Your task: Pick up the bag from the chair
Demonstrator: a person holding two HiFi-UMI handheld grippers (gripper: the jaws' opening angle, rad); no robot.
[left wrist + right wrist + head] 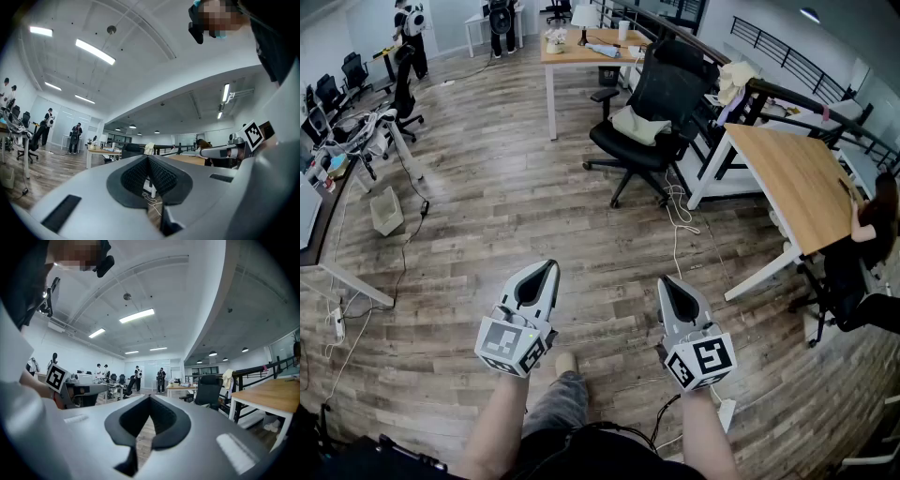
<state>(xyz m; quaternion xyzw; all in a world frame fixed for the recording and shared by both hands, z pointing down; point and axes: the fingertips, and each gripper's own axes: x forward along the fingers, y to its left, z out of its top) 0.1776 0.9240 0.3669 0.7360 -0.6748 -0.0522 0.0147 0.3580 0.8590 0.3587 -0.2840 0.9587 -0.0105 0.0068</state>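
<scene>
- Bag [639, 124] (pale and soft-looking) lies on the seat of the black chair [664, 82], ahead of you and a little to your right.
- It is well apart from both of your grippers, and neither one touches it.
- Your left gripper [548, 265] hangs low over the wooden floor [506, 206] and points forward. Its jaws are clenched, tips meeting, with nothing between them.
- Your right gripper [664, 279] hangs beside it at about the same height, with a gap between the two. Its jaws are pressed together too, and they are empty.
- The chair stands on its wheeled base between the far desk [572, 52] and the desk [797, 178] on your right.
- A white cable [678, 208] lies looped on the floor just beside the chair's base, near the leg of the desk on your right.
- A person [874, 225] in dark clothes sits at the right-hand edge of that desk.
- More people stand at the back of the room, too small to make out further.
</scene>
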